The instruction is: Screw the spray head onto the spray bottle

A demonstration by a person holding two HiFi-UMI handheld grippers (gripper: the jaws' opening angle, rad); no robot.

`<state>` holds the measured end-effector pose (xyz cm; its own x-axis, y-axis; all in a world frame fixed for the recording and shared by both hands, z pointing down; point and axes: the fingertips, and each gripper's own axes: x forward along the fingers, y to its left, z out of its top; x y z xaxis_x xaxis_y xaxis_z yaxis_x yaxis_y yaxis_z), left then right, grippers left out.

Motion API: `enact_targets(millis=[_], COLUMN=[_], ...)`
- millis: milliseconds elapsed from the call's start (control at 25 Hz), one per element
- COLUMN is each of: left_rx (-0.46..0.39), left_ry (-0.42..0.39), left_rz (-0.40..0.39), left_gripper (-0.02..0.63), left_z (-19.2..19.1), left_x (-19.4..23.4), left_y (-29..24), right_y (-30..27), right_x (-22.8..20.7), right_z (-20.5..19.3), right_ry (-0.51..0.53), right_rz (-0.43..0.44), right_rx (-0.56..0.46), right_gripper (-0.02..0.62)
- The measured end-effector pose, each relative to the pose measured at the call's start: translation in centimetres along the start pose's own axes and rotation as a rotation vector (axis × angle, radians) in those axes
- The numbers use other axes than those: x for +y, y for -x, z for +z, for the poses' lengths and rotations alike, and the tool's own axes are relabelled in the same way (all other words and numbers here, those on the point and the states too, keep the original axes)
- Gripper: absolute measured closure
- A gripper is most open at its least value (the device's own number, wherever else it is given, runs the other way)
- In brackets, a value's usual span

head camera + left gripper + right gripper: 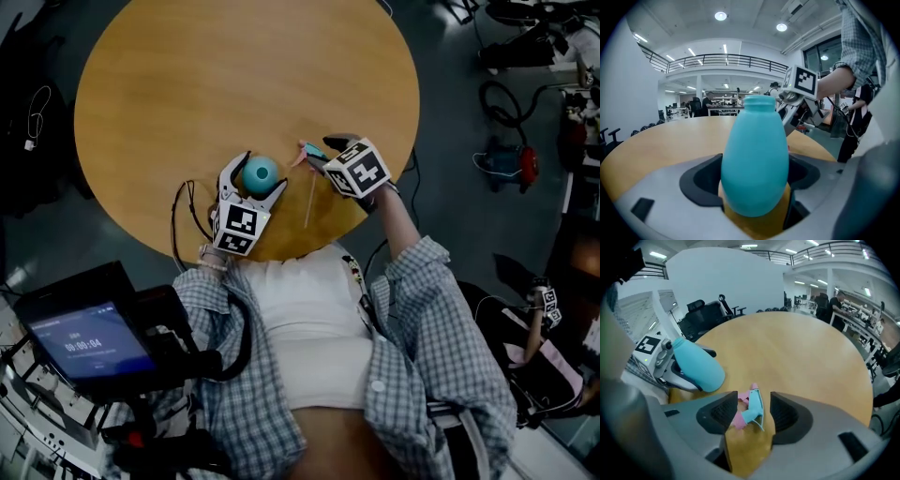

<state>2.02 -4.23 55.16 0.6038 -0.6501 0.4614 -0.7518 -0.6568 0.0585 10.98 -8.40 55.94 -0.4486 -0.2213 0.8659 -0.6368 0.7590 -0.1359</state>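
- Beneath both claws: round wooden table [187,94].
- Left claw [258,180]: clenched on the teal bottle [754,159], upright between its jaws.
- Right claw [753,404]: released, jaws apart, pointed steeply down, just beside the left claw.
- Loose between the right claw's parted jaws: teal-and-pink spray head [751,411], lying on the table, apart from the bottle.
- Trailing back under the right claw: thin tube [308,199].
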Motion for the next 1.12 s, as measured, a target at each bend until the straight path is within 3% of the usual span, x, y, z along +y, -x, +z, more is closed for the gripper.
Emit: enact_targets(millis=[240, 560, 680, 880, 1120], left_rx=[0.002, -0.009, -0.010, 0.003, 0.021], left_ry=[-0.009, -0.012, -0.011, -0.012, -0.029], left_rz=[-0.013, -0.022, -0.020, -0.022, -0.045], left_gripper=[0.195, 0.195, 0.195, 0.195, 0.196], left_z=[-0.4, -0.1, 0.1, -0.2, -0.4], left_x=[-0.6, -0.8, -0.8, -0.6, -0.2], left_y=[-0.1, 0.0, -0.1, -0.2, -0.9], right_y=[-3.4, -2.8, -2.3, -0.2, 6.1], right_x=[-0.2, 0.1, -0.1, -0.8, -2.7], right_z=[-2.3, -2.1, -1.7, -0.1, 5.8], right_ry=[-0.128, -0.174, -0.203, -0.154, -0.018], right_rz=[0.112, 0.134, 0.107, 0.032, -0.151], right_rx=[0.151, 0.096, 0.050, -0.060, -0.291], right_gripper=[0.402, 0.448, 0.474, 0.480, 0.483])
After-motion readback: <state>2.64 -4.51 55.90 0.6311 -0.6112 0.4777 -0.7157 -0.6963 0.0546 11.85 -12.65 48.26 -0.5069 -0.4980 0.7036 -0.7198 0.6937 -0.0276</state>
